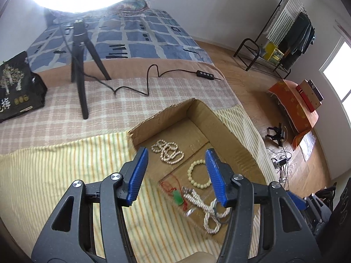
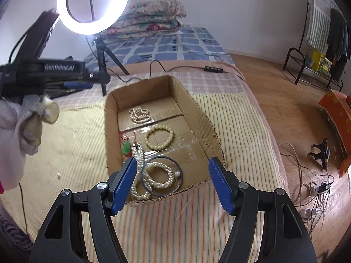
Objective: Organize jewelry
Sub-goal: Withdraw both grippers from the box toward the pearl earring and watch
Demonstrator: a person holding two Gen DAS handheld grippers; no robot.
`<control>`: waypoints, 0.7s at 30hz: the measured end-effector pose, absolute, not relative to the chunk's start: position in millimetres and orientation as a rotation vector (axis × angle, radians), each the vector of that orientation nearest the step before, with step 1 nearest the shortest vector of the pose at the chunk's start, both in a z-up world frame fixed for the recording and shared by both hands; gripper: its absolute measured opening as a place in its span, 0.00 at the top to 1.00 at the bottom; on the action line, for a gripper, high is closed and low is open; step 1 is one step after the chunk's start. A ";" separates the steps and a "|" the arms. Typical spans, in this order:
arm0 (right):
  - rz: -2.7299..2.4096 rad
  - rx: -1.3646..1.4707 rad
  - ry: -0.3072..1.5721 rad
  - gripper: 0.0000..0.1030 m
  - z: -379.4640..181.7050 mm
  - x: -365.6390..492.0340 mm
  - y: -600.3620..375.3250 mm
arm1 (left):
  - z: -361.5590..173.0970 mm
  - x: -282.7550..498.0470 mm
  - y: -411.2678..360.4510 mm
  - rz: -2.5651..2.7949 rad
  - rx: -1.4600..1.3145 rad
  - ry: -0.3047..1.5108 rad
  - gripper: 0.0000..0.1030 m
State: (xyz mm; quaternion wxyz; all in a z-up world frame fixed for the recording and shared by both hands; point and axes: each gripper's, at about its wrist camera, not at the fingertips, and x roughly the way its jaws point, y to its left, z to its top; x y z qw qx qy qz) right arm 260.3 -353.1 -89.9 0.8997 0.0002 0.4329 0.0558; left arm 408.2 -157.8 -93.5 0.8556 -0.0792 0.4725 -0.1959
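Observation:
A shallow cardboard box (image 1: 232, 135) (image 2: 197, 111) lies on the striped blanket. Inside lie a coiled pearl necklace (image 1: 168, 151) (image 2: 139, 113), a cream bead bracelet (image 1: 198, 174) (image 2: 159, 137), a green pendant on a red cord (image 1: 178, 198) (image 2: 126, 148), a long pearl strand (image 1: 208, 212) (image 2: 138, 175), and a blue bangle (image 2: 179, 175) around a pearl bracelet (image 2: 159, 175). My left gripper (image 1: 176, 160) is open and empty above the box's near side. My right gripper (image 2: 172, 171) is open and empty over the box's near end. The left gripper's body (image 2: 59, 70) shows in the right wrist view.
A ring light (image 2: 93, 2) on a black tripod (image 1: 81, 65) stands behind the box, its cable and switch (image 1: 203, 73) trailing across the bed. A black bag (image 1: 17, 87) lies at left. Folded quilts (image 2: 151, 19), a clothes rack (image 1: 285, 32) and floor cables (image 2: 316, 186) surround.

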 end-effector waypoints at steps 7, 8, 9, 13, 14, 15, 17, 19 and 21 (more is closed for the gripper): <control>0.107 -0.046 0.837 0.35 -72.4 241.4 -342.7 | -81.2 381.4 -121.4 -0.380 -0.160 0.982 0.46; 0.112 -0.053 0.833 0.35 -71.2 238.8 -340.7 | -79.1 376.9 -116.1 -0.378 -0.162 0.978 0.46; 0.116 -0.062 0.828 0.35 -69.9 236.0 -338.1 | -76.7 372.1 -109.5 -0.380 -0.167 0.975 0.46; 0.147 -0.110 0.787 0.35 -62.9 221.6 -325.1 | -71.6 354.8 -88.0 -0.383 -0.180 0.977 0.46; 0.159 -0.122 0.779 0.35 -61.0 217.4 -321.2 | -70.8 348.9 -82.7 -0.380 -0.173 0.976 0.46; 0.168 -0.130 0.773 0.35 -59.5 213.7 -318.1 | -70.1 343.9 -77.7 -0.377 -0.166 0.974 0.46; 0.190 -0.138 0.756 0.35 -56.4 204.4 -310.5 | -69.3 331.7 -68.0 -0.370 -0.148 0.971 0.46; 0.212 -0.143 0.752 0.35 -55.7 197.7 -303.7 | -71.2 319.1 -59.2 -0.366 -0.133 0.975 0.46; 0.232 -0.156 0.757 0.35 -56.0 189.4 -295.3 | -76.2 307.1 -50.9 -0.364 -0.121 0.984 0.46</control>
